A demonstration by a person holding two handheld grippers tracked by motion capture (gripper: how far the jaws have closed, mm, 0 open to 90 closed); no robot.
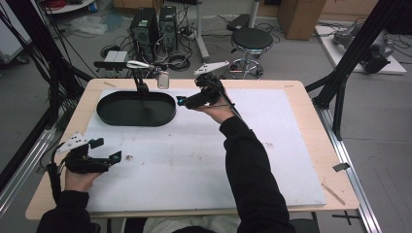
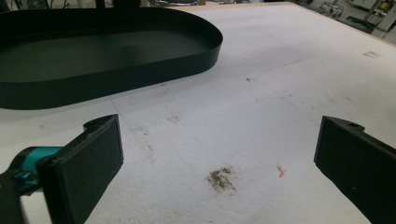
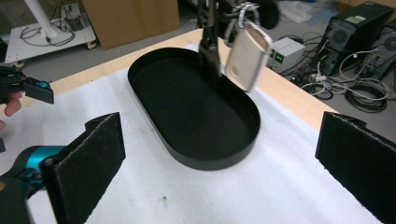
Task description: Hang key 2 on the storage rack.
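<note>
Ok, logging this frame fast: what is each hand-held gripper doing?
Left hand-held gripper: open, holding nothing.
Right hand-held gripper: open, holding nothing.

The right hand-held gripper (image 1: 180,100) hovers, jaws apart, beside the black tray (image 1: 109,115).

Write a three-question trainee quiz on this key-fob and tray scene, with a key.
1. True or false: the right tongs are shut on the key fob.
2. What does the key fob hang above? A) the stool B) the black oval tray C) the left tongs
3. Fill in: the left tongs rest open over the white ____, near the person's side of the table.

Key: 1 false, both jaws stand wide apart and short of the fob. 2 B, it dangles from the stand rising from the tray. 3 mat.
</note>
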